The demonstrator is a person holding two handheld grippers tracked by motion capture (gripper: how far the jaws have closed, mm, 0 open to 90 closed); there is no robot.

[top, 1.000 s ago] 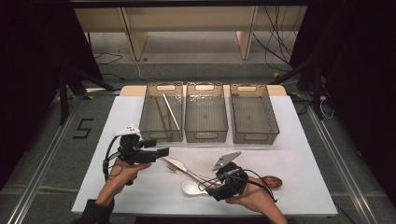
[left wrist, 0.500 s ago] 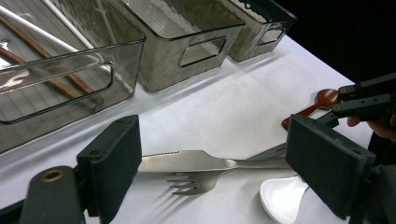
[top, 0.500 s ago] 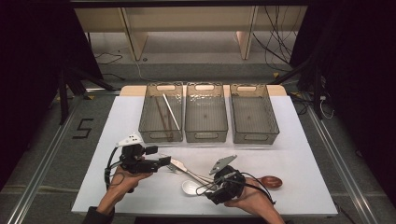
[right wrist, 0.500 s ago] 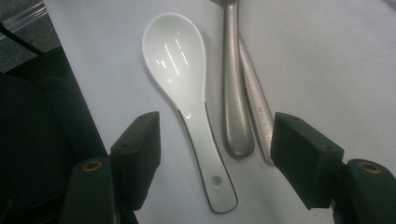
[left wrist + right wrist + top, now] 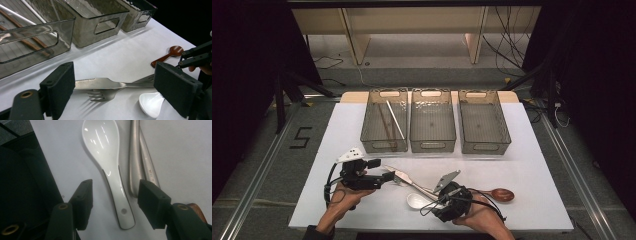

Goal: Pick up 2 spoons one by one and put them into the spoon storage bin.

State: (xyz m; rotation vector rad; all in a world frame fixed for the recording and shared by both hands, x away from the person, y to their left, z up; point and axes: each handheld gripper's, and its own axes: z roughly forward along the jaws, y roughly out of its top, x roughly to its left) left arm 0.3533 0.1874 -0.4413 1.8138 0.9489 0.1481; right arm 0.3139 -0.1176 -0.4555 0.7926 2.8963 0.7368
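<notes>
One glossy white spoon [image 5: 110, 167], dark-edged handle, lies between the closing, not-yet-touching right tongs [image 5: 113, 195].

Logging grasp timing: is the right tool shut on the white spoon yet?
Not yet. The right tool has just been closing around the white spoon, but its pads stand clear of the handle on both sides.

I see a shiny white spoon [image 5: 107, 167] with a dark edge line along its handle. Next to it lie a silver knife [image 5: 100, 83] and a silver fork [image 5: 105, 94]. At the right of the frame is a reddish-brown spoon [image 5: 501, 194]. My gripper pads [image 5: 152, 202] are black. The three bins [image 5: 432, 120] are smoky grey and see-through. The table [image 5: 532, 170] is white.
</notes>
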